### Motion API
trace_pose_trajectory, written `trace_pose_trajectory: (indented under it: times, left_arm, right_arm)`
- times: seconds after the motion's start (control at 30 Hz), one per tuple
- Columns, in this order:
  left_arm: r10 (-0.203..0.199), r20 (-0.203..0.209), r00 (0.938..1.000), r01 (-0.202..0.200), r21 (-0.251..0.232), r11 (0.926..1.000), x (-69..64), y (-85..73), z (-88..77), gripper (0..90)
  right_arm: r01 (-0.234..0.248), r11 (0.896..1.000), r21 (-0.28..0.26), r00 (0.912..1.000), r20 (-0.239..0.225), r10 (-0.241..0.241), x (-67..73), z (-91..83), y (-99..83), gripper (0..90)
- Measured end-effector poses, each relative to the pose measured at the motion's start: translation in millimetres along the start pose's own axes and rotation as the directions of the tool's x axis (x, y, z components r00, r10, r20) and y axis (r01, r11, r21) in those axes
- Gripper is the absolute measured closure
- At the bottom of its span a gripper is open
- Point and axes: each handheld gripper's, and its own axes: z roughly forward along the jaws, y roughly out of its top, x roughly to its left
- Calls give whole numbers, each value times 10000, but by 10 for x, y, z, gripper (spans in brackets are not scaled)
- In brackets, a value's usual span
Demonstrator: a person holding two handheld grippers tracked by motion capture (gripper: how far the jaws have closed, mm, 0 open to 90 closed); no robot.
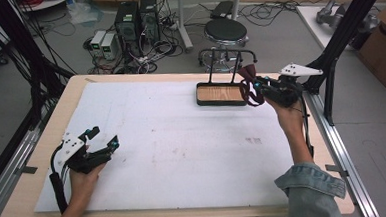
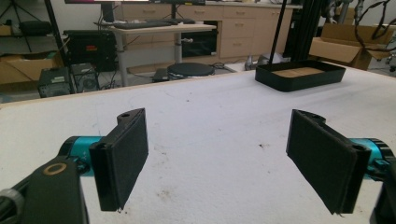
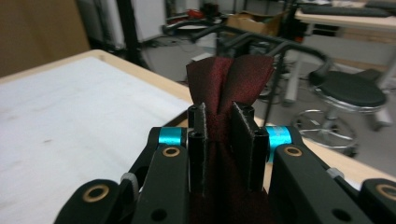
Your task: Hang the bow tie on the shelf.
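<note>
Red cloth (image 3: pixel 224 93) pinched in R gripper (image 3: pixel 223 140)

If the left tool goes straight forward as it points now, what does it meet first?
Probably nothing soon: ahead of the open left tool lies bare white table cover. The black tray sits off to the right.

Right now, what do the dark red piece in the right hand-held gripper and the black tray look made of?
Dark red piece: seemingly woven fabric with a slight sheen; it bunches and folds between the shut jaws. Black tray: rigid matte walls, probably plastic or metal, I can't tell which; its floor shows pale wood grain.
</note>
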Motion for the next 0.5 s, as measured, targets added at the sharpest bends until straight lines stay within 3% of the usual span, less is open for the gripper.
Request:
trace_pose_trajectory:
  times: [0.17, 0.5]
  left_arm:
    - [-9, 10, 10000, 9, -6, 10000, 2, 0, 2, 212]
    - [-1, 50, 10000, 1, 12, 10000, 0, 1, 0, 211]
  right_arm:
    - [32, 10000, 43, 9986, 530, -34, -124, 99, 123, 765]
    - [-145, 9998, -145, 9941, 1074, 160, -277, 257, 231, 765]
